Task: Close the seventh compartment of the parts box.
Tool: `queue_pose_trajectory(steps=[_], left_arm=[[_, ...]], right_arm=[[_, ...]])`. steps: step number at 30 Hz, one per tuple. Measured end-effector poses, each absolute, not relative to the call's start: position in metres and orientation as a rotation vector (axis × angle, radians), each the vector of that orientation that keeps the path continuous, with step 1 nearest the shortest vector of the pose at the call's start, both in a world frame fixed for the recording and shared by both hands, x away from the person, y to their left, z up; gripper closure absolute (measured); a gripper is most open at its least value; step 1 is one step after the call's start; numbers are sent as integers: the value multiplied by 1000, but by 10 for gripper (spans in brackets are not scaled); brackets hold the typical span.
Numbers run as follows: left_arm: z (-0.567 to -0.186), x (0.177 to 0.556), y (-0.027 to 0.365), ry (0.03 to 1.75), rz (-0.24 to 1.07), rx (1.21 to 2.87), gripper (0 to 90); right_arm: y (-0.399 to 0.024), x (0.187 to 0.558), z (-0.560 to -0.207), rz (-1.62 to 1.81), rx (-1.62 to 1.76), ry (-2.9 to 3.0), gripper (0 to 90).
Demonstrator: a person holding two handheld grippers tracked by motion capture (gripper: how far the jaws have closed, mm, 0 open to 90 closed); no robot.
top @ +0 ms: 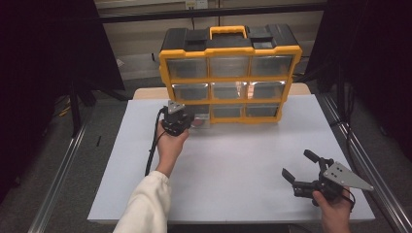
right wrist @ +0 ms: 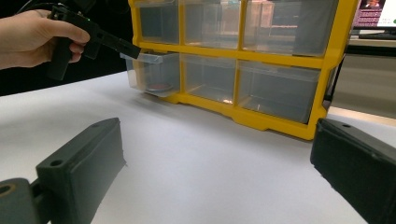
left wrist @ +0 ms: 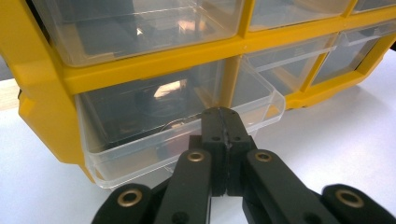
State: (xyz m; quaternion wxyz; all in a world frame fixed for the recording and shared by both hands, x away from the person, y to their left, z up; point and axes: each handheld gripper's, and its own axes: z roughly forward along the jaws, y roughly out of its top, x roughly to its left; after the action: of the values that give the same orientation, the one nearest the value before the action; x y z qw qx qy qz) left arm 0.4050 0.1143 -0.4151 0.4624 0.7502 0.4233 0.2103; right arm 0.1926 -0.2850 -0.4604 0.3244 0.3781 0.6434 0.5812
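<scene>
The right tool [top: 297, 171], jaws apart, is held idle on the table [top: 243, 160] while the left tool [left wrist: 223, 122], clamped on the lip of the bottom-left drawer [left wrist: 154, 135] of the yellow organizer [top: 228, 73], is judged mid-pull, a straight draw outward being needed next.

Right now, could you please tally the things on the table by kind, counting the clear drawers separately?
Yellow organizer cabinet: 1
Clear drawers: 9, the bottom-left drawer pulled partly out
Grippers: 2, the left gripper shut on that drawer's front lip, the right gripper open
Total: 12
</scene>
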Motion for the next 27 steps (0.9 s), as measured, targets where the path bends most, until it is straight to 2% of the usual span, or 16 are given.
queue_pose_trajectory(steps=[27], left_arm=[[-416,411,112,1054,532,1824,900]], right_arm=[[-285,192,-460,1524,992,1684,22]])
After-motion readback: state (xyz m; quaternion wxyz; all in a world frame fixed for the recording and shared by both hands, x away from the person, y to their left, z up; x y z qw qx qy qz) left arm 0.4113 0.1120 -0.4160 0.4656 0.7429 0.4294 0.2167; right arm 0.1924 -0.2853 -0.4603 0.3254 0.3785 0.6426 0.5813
